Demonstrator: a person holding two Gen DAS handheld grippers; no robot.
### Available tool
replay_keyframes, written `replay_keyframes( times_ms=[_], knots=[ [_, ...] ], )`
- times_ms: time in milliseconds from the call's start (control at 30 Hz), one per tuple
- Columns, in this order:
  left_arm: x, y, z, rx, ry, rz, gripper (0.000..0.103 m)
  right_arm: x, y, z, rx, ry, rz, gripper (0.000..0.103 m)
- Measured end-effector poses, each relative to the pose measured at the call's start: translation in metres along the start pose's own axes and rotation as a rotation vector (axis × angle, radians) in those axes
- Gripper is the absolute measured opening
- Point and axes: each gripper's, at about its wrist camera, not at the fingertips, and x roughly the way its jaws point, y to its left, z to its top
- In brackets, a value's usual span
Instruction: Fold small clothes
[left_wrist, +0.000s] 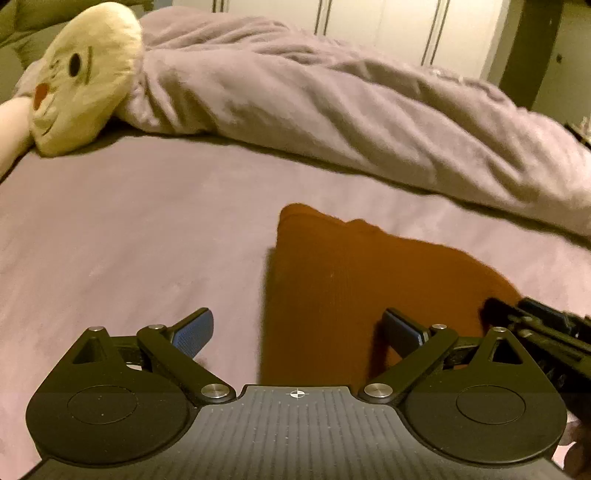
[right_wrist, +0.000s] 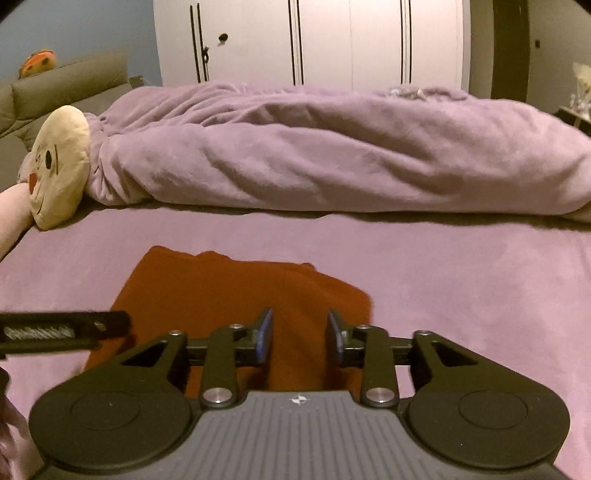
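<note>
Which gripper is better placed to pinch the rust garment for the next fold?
Probably right. The right gripper sits centred over the rust garment, jaws apart. The left gripper straddles only its edge.

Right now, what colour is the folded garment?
Rust orange garment, plain; clearest from the right wrist.

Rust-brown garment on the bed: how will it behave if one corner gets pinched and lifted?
The rust-brown garment looks like thin ribbed knit lying flat, so it would probably droop, not hold its shape. Folded layers show at its far edge; a single-corner lift may well unfold them. On the soft purple sheet, a push would likely bunch it.
</note>
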Motion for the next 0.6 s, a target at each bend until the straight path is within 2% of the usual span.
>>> replay_keyframes(
  times_ms=[67, 167, 233, 300, 433, 500, 600],
  knots=[
    [0.012, -0.004, -0.003, 0.039, -0.007, -0.005, 0.101, 0.015, 0.008, -0.003, -0.063, 0.004, -0.003, 0.046],
    [0.031, -0.007, -0.010, 0.072, 0.017, -0.024, 0.103, 0.035, 0.012, -0.014, -0.178, 0.013, -0.076, 0.048],
    [0.038, -0.004, -0.012, 0.044, 0.027, -0.036, 0.103, 0.044, 0.008, -0.018, -0.221, 0.012, -0.105, 0.058],
    [0.039, 0.002, -0.009, 0.013, 0.046, -0.055, 0.103, 0.052, -0.003, -0.018, -0.212, 0.013, -0.107, 0.073],
    [0.009, 0.018, -0.016, -0.049, 0.054, -0.082, 0.103, 0.045, -0.033, -0.009, -0.037, 0.060, -0.012, 0.074],
    [-0.016, 0.027, -0.033, -0.051, 0.017, -0.093, 0.103, 0.017, -0.049, -0.013, 0.089, 0.068, 0.034, 0.071],
    [-0.050, 0.036, -0.068, -0.062, -0.010, -0.095, 0.103, -0.031, -0.064, -0.036, 0.178, 0.046, 0.110, 0.069]
  ],
)
